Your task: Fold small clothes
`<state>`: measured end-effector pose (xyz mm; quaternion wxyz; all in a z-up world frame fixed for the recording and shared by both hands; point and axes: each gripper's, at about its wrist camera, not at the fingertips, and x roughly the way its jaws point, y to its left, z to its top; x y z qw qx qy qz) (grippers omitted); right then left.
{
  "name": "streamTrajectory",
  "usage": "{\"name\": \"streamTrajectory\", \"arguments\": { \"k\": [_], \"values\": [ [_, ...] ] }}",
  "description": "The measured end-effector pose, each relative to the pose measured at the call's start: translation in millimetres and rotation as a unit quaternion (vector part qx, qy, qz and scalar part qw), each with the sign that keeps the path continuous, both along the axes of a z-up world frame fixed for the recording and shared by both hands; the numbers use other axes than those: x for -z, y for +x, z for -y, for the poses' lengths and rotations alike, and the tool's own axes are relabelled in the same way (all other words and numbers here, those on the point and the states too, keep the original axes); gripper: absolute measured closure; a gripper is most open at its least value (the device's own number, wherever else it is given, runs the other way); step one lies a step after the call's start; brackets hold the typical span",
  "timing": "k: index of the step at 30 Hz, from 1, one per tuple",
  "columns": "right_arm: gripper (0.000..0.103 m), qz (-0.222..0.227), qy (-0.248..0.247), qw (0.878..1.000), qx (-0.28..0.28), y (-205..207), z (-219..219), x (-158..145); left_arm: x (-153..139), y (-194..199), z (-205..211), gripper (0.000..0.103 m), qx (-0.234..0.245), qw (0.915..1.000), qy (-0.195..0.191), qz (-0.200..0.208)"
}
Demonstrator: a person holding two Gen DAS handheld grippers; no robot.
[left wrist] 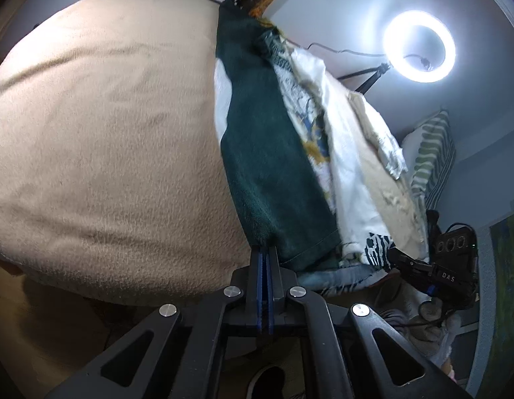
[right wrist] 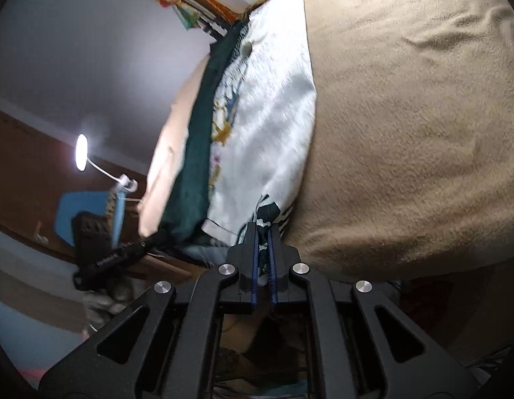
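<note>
Bare beige blanket (left wrist: 100, 153) lay open at my nine o'clock, clothes pile (left wrist: 326, 153) blocked two o'clock, ring light (left wrist: 419, 46) beyond.

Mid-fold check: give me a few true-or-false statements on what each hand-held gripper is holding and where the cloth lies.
1. The left hand-held gripper is shut on the dark green cloth. True.
2. The right hand-held gripper is open and holds nothing. False: it is shut on the white printed garment.
3. The clothes lie on a beige blanket. True.
4. The ring light is off. False: it glows.
</note>
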<state>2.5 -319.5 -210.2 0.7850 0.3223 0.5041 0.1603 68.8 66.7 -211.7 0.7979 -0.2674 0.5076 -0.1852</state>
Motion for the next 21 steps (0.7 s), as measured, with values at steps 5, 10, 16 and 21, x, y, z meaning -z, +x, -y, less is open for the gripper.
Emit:
{"name": "streamTrajectory", "arguments": {
  "k": [5,10,16,21],
  "values": [
    [0.097,0.027,0.028,0.999,0.014,17,9,-21,-29,14,-8,0.103,-0.003,0.9995,-0.004,0.030],
    [0.097,0.049,0.013,0.999,0.012,46,7,-42,-49,40,-14,0.103,-0.010,0.9986,-0.001,0.051],
    [0.097,0.059,-0.011,0.998,0.017,81,14,-56,-57,79,-16,0.103,-0.016,0.9979,0.008,0.062],
    [0.097,0.065,-0.028,0.997,0.032,116,19,-60,-55,113,-16,0.103,-0.027,0.9975,0.011,0.064]
  ]
}}
